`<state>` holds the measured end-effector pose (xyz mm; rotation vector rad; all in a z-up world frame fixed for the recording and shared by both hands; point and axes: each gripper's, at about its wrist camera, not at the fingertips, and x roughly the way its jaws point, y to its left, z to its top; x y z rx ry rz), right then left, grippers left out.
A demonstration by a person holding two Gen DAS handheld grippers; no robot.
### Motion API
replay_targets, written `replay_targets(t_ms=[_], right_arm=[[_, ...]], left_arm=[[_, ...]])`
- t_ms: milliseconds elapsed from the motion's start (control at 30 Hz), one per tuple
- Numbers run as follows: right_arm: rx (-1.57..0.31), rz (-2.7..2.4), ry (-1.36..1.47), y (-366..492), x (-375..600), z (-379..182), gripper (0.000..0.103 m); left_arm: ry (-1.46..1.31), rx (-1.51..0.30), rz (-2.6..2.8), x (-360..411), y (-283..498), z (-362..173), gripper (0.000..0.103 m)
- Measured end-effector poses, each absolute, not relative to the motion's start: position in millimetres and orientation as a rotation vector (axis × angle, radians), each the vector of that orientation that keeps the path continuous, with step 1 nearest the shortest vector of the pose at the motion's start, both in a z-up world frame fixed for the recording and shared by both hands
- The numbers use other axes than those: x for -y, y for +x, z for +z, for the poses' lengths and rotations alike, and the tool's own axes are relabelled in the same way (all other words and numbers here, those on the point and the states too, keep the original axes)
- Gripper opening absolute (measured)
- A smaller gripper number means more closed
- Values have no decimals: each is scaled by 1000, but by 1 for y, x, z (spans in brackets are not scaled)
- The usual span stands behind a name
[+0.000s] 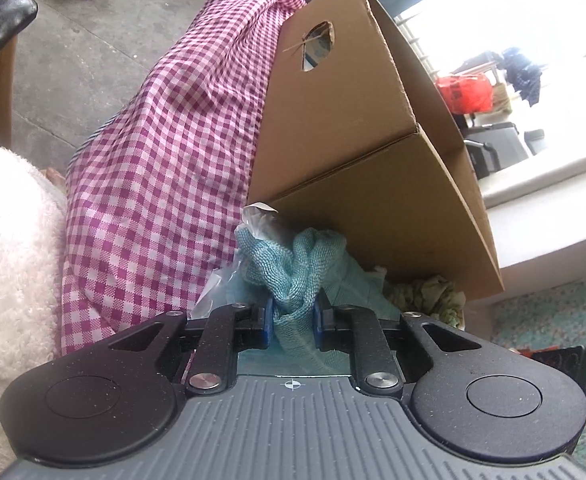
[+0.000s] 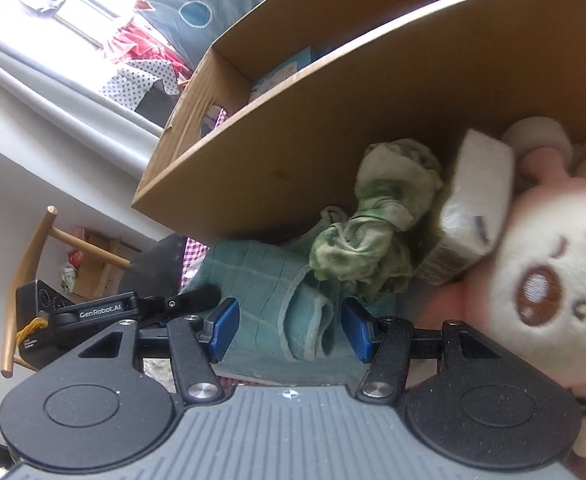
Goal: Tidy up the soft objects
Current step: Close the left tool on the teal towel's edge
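Nearest the lens, the left claw is clamped on a bunched teal knitted cloth, which lies at the foot of the cardboard box, beside pink checked fabric; the right claw stands half open, its blue pads either side of a teal towel without pressing it; a green cloth and blurred plush toy lie against the box wall.

"GenRobot.AI" reads in white on the black metal bracket at the right wrist view's left edge; small print on the white paper packet is too blurred to read.
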<state>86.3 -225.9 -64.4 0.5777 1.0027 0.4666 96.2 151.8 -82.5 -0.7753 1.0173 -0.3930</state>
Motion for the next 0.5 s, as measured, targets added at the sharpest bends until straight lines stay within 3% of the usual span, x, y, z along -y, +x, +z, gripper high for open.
replay_targets(t_ms=[200,300,333,500], right_arm=[[-1016,482,528,96,205,-71,56],[-995,483,489,98,197,-71,42],[-989,485,481,99,195,-71,28],[-937,497,456,90,202,-63,18]], left_arm=[[-774,-998,-411,-156,94,-84,17],[-738,-973,-412,-153,90,-79,17],[-727,-966,-411,-150,89,-77,17],[-695,-915,-415,-148,78,-60,17]])
